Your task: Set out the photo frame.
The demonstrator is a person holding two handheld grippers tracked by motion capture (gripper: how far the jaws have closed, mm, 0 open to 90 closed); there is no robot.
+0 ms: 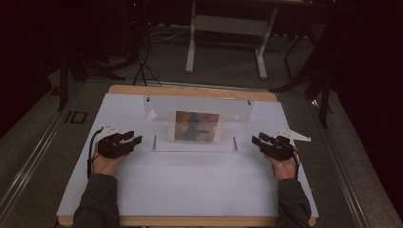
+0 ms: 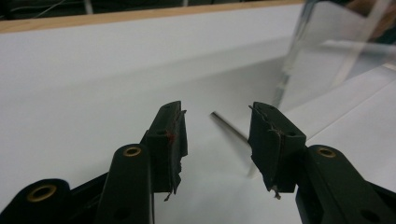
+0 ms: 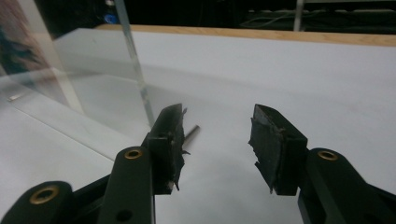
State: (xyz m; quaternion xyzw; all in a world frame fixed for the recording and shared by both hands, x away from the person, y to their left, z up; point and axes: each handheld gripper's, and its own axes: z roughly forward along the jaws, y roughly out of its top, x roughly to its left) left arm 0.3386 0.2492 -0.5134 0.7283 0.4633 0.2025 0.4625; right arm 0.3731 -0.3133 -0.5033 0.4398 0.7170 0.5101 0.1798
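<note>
Both jaw sets gaping with nothing between them: left gripper [image 1: 127, 140] just off the left end of the clear acrylic stand [image 1: 197, 124] mid-table [image 1: 190, 190], right gripper [image 1: 266, 142] off its right end, metal pin [image 2: 229, 127] ahead of left jaws.

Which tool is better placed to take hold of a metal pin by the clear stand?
Left, slightly. The left tool is open with its pin lying straight between the jaws; the right tool is open too, but its pin sits behind one jaw, off-centre.
</note>
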